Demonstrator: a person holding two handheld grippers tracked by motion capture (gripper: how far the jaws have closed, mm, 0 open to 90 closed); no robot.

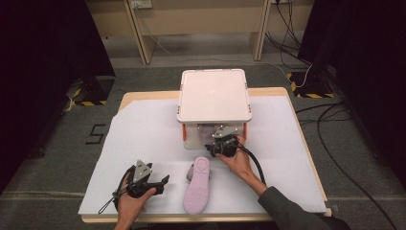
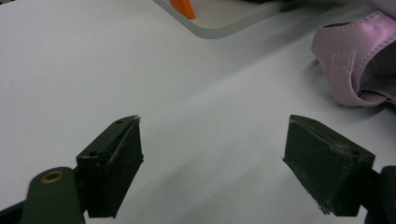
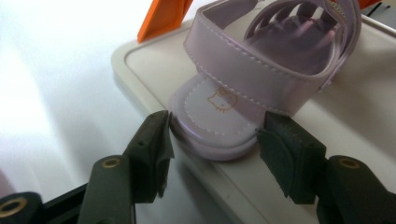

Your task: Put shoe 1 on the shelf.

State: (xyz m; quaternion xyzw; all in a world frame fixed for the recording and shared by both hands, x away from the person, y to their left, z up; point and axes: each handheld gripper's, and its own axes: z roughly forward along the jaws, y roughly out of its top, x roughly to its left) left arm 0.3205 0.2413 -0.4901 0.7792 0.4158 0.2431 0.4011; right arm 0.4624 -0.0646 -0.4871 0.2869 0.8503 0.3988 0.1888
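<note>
1. Nearest you, the second sandal (image 1: 197, 184) lies sole-up on the white sheet (image 1: 143, 134), untouched, just right of your left gripper (image 1: 160, 184).
2. Your left gripper's jaws stand wide, holding nothing, resting on the sheet near that sandal's strap.
3. Your right gripper (image 3: 212, 135) straddles the toe of the first sandal (image 3: 261, 70); I cannot tell if the pads grip it yet.
4. That sandal sits on the lower shelf (image 3: 355, 121) of the white rack (image 1: 214, 93), its toe overhanging the edge.
5. I judge half done: one sandal shelved, one left.
6. Watch the orange post (image 3: 163, 18) and the low top when moving in.
</note>
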